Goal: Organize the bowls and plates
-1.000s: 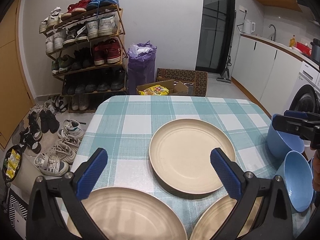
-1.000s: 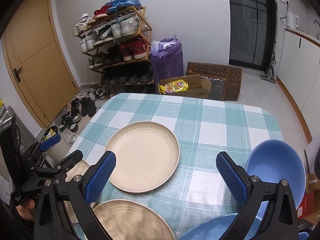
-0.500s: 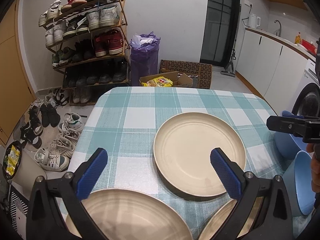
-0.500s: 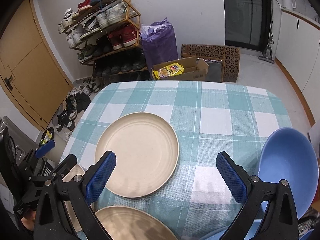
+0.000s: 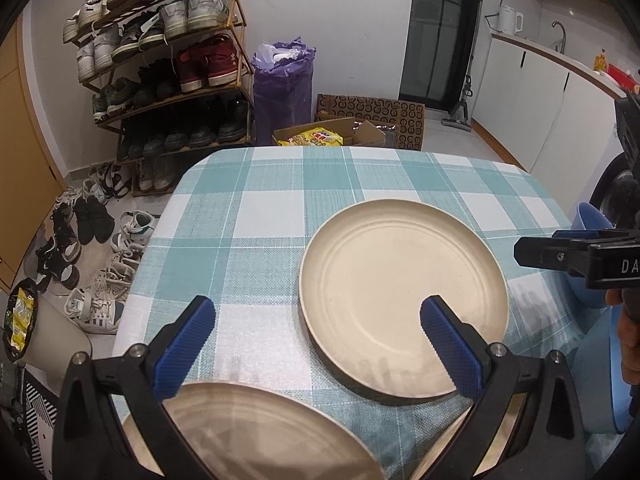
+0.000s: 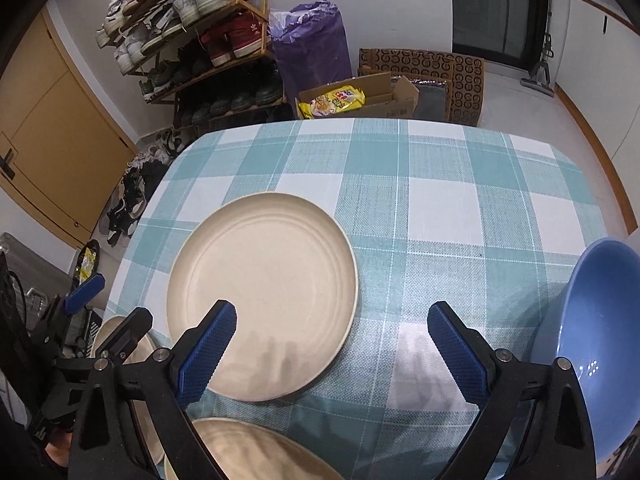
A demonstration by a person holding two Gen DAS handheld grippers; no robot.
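Both grippers spread wide, nothing held

The middle plate (image 5: 402, 300) lies flat on the counter (image 5: 260, 216), ahead and right of the left gripper (image 5: 316, 344) and ahead-left of the right gripper (image 6: 332, 344) (blue bowl (image 6: 600, 340) at lower right); neither looks clearly nearer.

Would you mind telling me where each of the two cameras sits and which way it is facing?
Left wrist: on the left gripper, looking forward and down over the checked table; its own open blue fingers show, the right gripper at the right edge.
Right wrist: on the right gripper, facing likewise; open fingers, blue bowl, left gripper at lower left.
Shared: the far cream plate, shoe rack.
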